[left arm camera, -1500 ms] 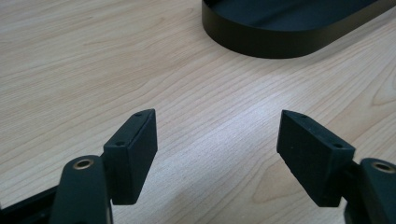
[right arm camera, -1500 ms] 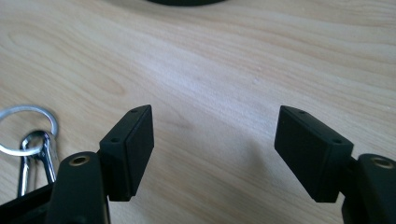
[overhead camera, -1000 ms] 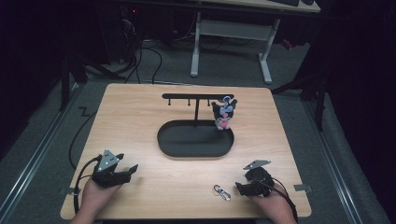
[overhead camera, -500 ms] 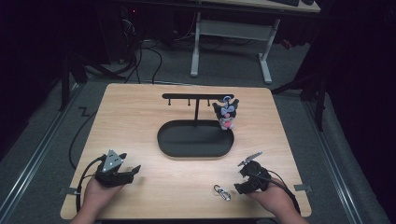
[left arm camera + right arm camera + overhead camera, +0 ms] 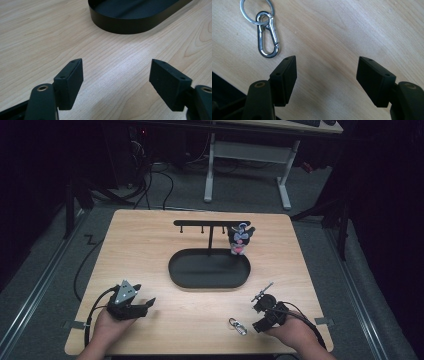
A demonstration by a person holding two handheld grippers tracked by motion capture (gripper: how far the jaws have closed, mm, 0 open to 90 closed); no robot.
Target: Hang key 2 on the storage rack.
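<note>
Right gripper (image 5: 326,82) gapes beside the carabiner (image 5: 267,37); oval tray (image 5: 209,269) bare.

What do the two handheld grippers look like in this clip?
Both are black. The left gripper carries a grey three-cornered plate with small dark dots on top and trails a black cable. The right gripper also trails a black cable. Each has two blocky black jaw pads with small screw holes, on arms with brass-coloured pivots.

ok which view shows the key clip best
The right gripper view: the key clip lies close up on the table, its snap hook and ring distinct, just beyond the open jaws. The high view shows it as a tiny glint beside the right gripper.
</note>
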